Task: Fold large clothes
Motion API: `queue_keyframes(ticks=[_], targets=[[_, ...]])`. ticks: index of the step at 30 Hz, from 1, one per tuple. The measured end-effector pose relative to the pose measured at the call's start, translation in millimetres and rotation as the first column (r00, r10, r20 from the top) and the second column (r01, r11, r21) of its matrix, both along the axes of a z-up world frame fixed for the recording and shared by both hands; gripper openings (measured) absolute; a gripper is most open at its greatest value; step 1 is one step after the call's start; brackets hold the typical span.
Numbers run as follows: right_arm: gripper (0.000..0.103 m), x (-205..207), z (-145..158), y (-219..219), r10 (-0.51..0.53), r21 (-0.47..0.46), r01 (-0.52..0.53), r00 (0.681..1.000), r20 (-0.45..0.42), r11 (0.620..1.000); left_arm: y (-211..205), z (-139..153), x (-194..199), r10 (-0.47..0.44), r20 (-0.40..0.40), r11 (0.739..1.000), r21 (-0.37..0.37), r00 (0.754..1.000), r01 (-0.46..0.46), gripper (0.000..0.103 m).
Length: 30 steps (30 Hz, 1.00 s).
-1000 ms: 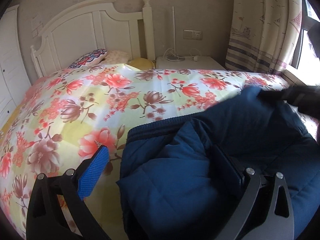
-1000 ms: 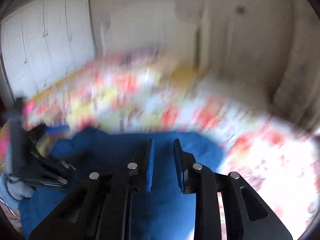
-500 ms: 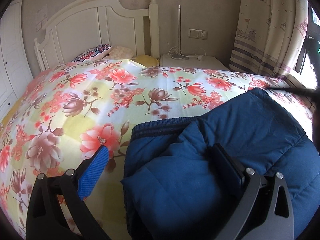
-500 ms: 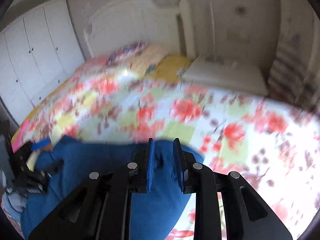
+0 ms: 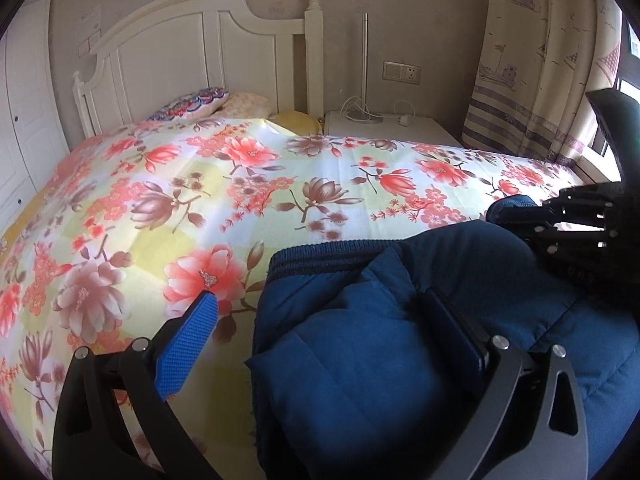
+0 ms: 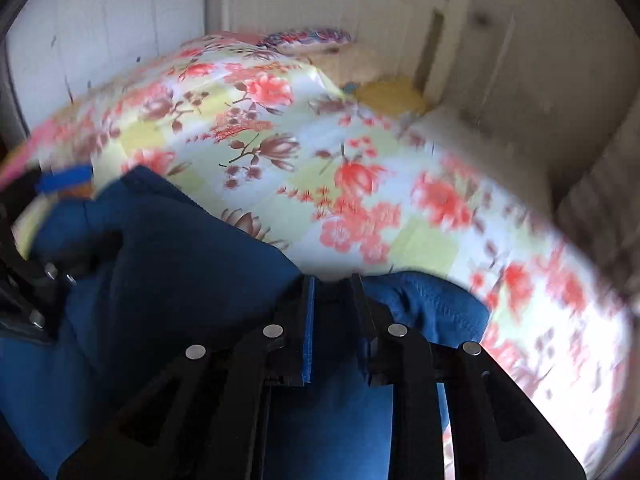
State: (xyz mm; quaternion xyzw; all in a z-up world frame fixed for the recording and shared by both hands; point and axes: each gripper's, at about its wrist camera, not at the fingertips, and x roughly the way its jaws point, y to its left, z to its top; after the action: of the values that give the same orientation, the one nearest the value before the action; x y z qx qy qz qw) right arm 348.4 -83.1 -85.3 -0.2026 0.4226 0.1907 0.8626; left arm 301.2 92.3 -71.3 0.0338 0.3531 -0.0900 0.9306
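Navy padded coat (image 5: pixel 360 360) mid-fold on bed, pinched at one end.

Lay bunched at near edge of floral bedspread (image 5: pixel 240 200), ribbed band (image 5: pixel 328 258) turned toward headboard (image 5: pixel 200 40), one padded flap doubled over top; probably gathered there to keep bulk within reach for next fold. Right hand-held gripper (image 6: pixel 334 308) narrowed onto fold of coat edge, blue fabric filling gap between pads; grip judged a pinch meant to carry that end across. Left hand-held gripper (image 5: pixel 332 312) spread wide, blue pad (image 5: pixel 188 344) over bedspread, other finger (image 5: pixel 452 332) against doubled flap, nothing clamped; likely bracing flap flat as anchor. Right-wrist view blurred. Nightstand (image 5: pixel 384 128) and curtain (image 5: pixel 532 60) well apart from work. Slippery puffed filling judged likely to spring open if released early.
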Motion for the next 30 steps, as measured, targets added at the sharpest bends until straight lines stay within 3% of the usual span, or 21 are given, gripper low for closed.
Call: queue_keyframes(ticks=[1,5,6,9,12,15,22,26,30], targets=[[0.026,0,7,1,-0.012,-0.005,0.012,1.0,0.005,1.0,1,0,0,0.0,-0.003,1.0,-0.006,1.0,0.0,0.101],[0.026,-18,52,7,0.022,0.153,-0.036,0.995,0.097,0.988,0,0,0,0.0,0.001,1.0,-0.005,1.0,0.0,0.101],[0.026,-19,51,12,0.042,0.15,-0.056,0.995,0.094,0.987,1,0,0,0.0,0.0,1.0,-0.009,1.0,0.0,0.101],[0.025,-10,-3,40,0.119,0.012,-0.119,0.99,-0.077,0.993,0,1,-1,-0.002,0.001,1.0,-0.013,1.0,0.002,0.101],[0.025,2,-11,26,0.093,0.118,-0.077,0.987,-0.132,0.99,3,-2,1,0.003,-0.015,1.0,-0.02,1.0,-0.003,0.101],[0.025,1,-11,21,0.086,0.153,-0.065,0.987,-0.137,0.986,4,-3,2,-0.001,-0.02,1.0,-0.028,1.0,0.001,0.101],[0.025,-5,-10,29,0.07,0.103,-0.061,0.993,-0.092,0.993,5,1,2,-0.008,-0.037,1.0,-0.025,0.999,0.007,0.101],[0.025,-14,-10,32,0.046,0.026,-0.046,0.999,-0.017,0.999,26,46,-42,0.05,0.073,0.999,-0.011,0.996,-0.05,0.1],[0.025,-18,-10,31,0.032,0.006,-0.033,0.999,0.018,0.999,42,80,-106,-0.028,0.126,0.995,-0.095,0.992,0.04,0.1]])
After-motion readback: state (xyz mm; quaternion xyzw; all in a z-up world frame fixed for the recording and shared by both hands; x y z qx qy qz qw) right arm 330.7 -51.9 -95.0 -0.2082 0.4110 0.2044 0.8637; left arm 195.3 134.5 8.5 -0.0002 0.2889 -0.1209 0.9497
